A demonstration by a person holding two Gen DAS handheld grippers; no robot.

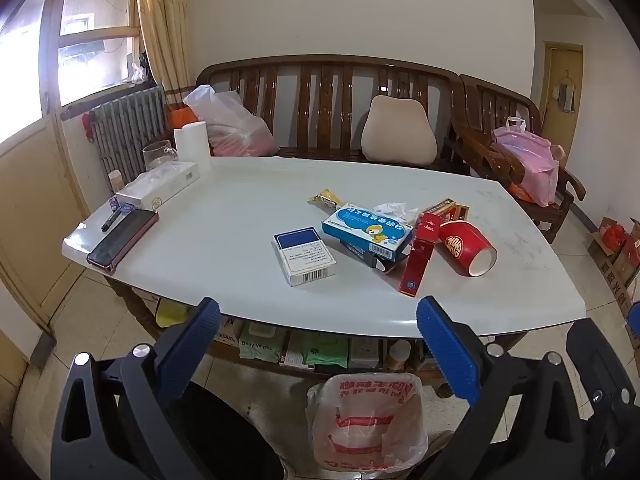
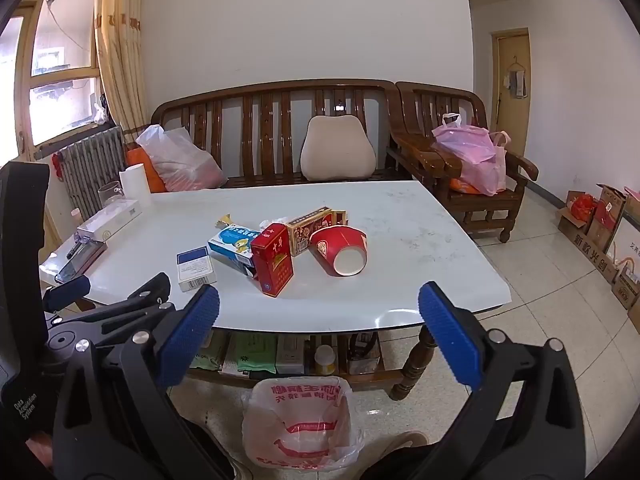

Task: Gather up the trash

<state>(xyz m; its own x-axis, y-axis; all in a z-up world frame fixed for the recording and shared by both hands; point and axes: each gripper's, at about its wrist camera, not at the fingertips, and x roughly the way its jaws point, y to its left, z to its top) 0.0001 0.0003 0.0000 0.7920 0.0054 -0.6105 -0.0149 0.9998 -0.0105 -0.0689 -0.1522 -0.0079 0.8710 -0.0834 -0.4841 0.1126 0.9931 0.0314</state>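
Left wrist view: red cup [image 1: 466, 249] lies beyond wide-apart left tongs [image 1: 318, 318].

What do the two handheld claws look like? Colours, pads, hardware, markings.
Both match: the left claw and right claw have black plastic bodies with cut-out slots and round silver rivets at the pivots. Each finger ends in a blue pad with a ribbed, textured face. In the right wrist view, a black housing at lower left carries white lettering, "Data Acquisition System". No cables or sleeves visible.

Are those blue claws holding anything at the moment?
No. The left gripper and the right gripper both stand wide open with nothing between their pads. The trash, such as the red paper cup, lies untouched on the table.
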